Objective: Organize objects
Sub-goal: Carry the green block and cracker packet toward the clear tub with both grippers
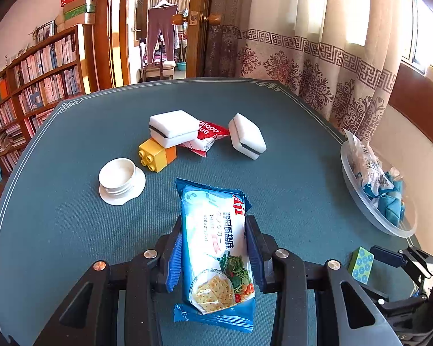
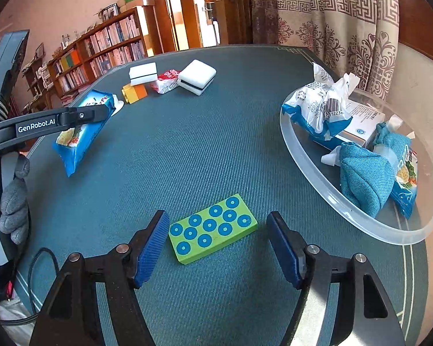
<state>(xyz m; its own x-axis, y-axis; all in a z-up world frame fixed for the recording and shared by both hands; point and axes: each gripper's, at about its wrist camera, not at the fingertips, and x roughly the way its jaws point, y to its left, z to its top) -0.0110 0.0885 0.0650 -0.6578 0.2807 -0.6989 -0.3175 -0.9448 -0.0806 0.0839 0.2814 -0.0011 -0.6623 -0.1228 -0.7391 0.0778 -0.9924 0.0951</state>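
My left gripper (image 1: 213, 230) is shut on a blue cracker packet (image 1: 213, 248) and holds it above the green table; the packet also shows in the right wrist view (image 2: 80, 132). My right gripper (image 2: 218, 227) is open, its pads either side of a green block with blue dots (image 2: 213, 227) that lies flat on the table. The block also shows in the left wrist view (image 1: 360, 263). A clear plastic tray (image 2: 332, 190) at the right holds several packets and teal cloth bags (image 2: 360, 176).
At the far middle lie two white sponges (image 1: 173, 128) (image 1: 246, 135), a red snack packet (image 1: 207, 137), a yellow-orange toy brick (image 1: 157, 154) and a white lid (image 1: 121, 180). A bookshelf stands left, curtains right. The table's edge (image 2: 412, 259) runs beside the tray.
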